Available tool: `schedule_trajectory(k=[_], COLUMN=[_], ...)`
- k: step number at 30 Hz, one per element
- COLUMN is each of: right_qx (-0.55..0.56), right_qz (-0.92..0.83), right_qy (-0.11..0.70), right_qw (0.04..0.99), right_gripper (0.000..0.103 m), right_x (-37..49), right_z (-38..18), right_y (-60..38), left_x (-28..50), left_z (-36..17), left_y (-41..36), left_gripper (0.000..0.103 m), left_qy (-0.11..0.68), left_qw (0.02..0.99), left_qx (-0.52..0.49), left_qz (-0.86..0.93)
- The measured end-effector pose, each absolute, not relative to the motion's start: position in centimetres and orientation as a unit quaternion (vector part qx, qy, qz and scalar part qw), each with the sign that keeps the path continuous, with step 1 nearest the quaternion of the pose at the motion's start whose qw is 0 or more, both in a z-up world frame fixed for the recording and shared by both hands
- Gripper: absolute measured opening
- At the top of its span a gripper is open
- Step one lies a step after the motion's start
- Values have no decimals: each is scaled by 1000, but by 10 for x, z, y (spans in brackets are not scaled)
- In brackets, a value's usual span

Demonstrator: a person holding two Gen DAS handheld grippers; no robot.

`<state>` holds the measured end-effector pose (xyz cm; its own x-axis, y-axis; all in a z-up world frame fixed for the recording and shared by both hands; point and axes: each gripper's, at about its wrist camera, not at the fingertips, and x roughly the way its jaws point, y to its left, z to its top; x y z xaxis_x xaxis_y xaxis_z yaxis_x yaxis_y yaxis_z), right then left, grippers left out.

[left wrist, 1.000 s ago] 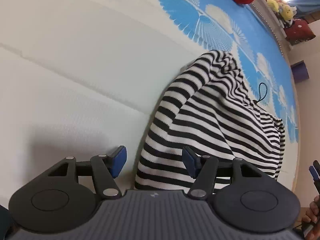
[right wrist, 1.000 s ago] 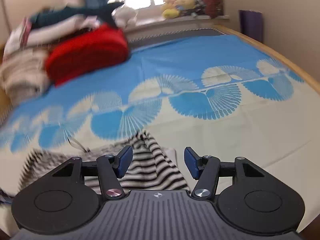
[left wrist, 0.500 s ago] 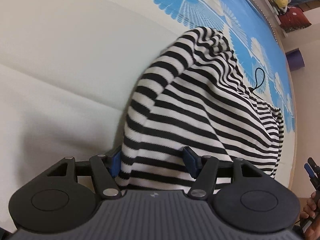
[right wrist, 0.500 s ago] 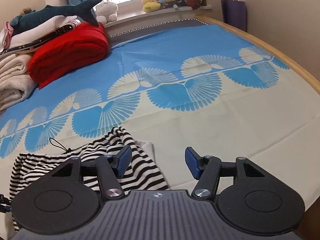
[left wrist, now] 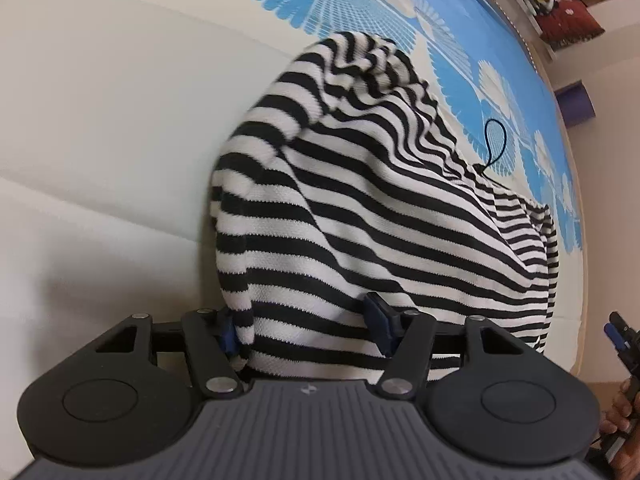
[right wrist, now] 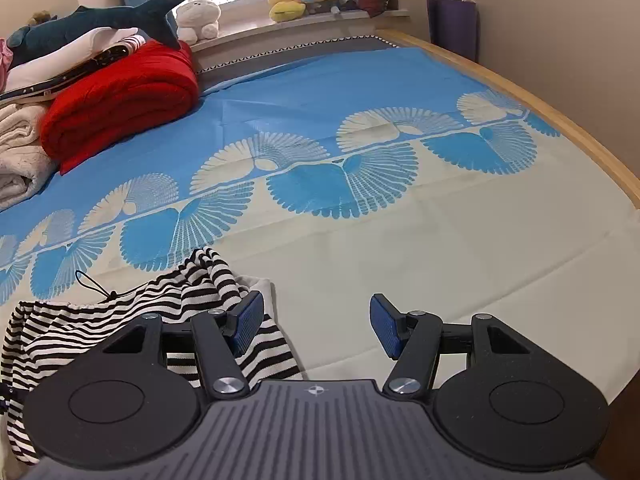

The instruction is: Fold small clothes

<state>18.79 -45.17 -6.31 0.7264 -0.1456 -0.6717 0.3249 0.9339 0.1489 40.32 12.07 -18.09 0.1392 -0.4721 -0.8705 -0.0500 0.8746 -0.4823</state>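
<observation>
1. Striped garment (left wrist: 360, 216), black and white, bunched in a heap on the cream part of the bed sheet (right wrist: 400, 248), near the sheet's near edge, with a thin black cord loop (left wrist: 494, 144) trailing from its far side onto the blue fan pattern.
2. Step in hand, by judgement: taking first hold of a hem or corner, before any fold.
3. Left gripper (left wrist: 306, 330): jaws apart, straddling the near end of the cloth, fabric lying between the blue pads; not yet pinched.
4. Right gripper (right wrist: 316, 324): jaws wide apart, empty, over bare sheet; garment just beside and partly behind its left finger.
5. Next move probably calls for closing the left jaws, then bringing the right across to a second corner.
</observation>
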Motion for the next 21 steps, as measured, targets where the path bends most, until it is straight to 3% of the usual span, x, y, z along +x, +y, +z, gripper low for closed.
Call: schedule_trajectory(k=[4,6,14,21], right_qx=[129,133,162,162], right_qz=[-132,-133,-118,-85], right_qy=[347,347,340,335], right_qw=[920,919,919,925], right_gripper=[61,61,61,61], right_x=[186,186,200,215], right_z=[-63,-63,-61,-58], right_y=[-453,-452,-434,-407], left_x=[405,404,394,385], left_z=[-182,-178,-140,-129], left_y=[111,107,137,171], left_gripper=[26,21,14,13], left_qy=[639,632,581,602], left_qw=[727,734,770,783], left_qx=[-198,-184,-175,-119], left_qz=[-155,-168,-194,-99])
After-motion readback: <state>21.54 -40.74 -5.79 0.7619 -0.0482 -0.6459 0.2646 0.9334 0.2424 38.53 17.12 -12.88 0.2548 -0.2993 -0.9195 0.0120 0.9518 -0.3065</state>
